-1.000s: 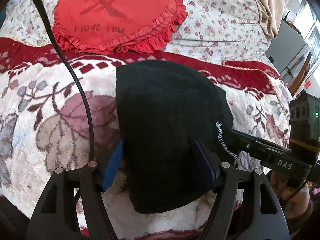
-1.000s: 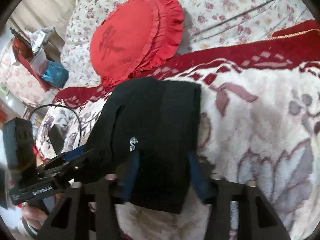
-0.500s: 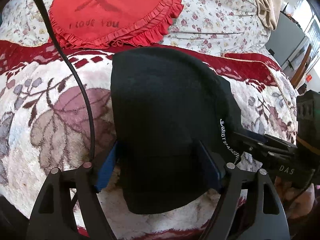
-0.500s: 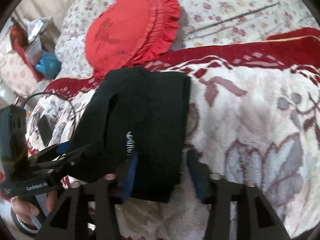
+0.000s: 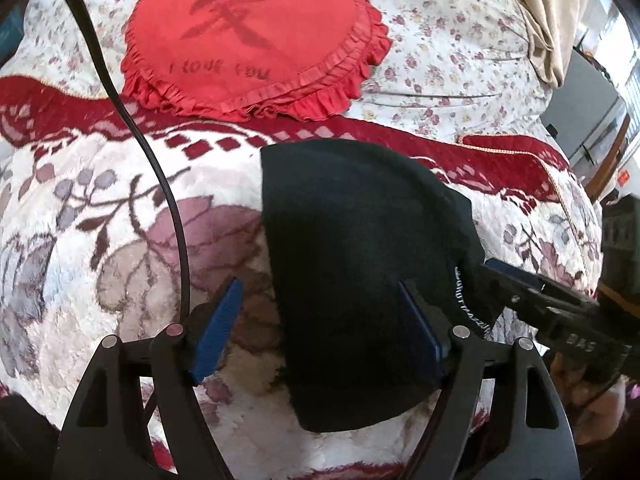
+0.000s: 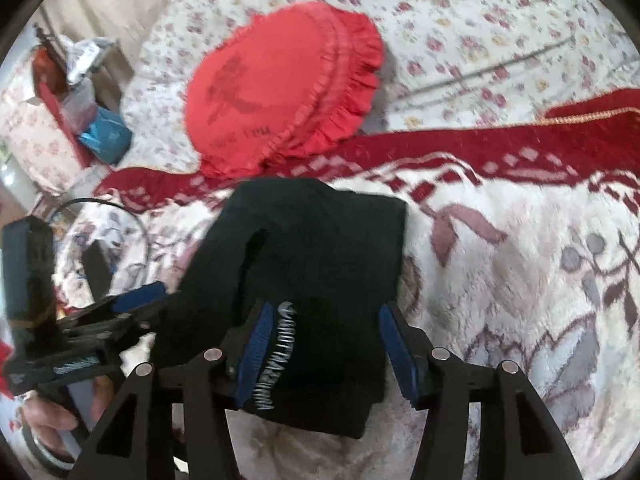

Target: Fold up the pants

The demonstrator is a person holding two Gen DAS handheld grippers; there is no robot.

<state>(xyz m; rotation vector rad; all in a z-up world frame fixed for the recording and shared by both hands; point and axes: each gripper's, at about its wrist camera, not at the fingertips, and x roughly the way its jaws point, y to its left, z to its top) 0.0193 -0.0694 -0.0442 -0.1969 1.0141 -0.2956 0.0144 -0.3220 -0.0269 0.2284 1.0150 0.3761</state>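
Left wrist: folded pants (image 5: pixel 360 264) run lengthwise toward the cushion (image 5: pixel 252 36); both tongs just spread, unclamped.

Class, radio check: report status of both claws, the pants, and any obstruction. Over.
Left claw open, right claw open, both just widened, straddling the cloth. Folded black pants flat on floral blanket. Red cushion beyond, clear.

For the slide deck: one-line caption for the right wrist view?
Right gripper open astride folded black pants on floral blanket; red cushion behind.

Red heart cushion (image 5: pixel 256 36) on floral sheet (image 5: pixel 448 52); plush patterned blanket (image 5: pixel 100 248) in front
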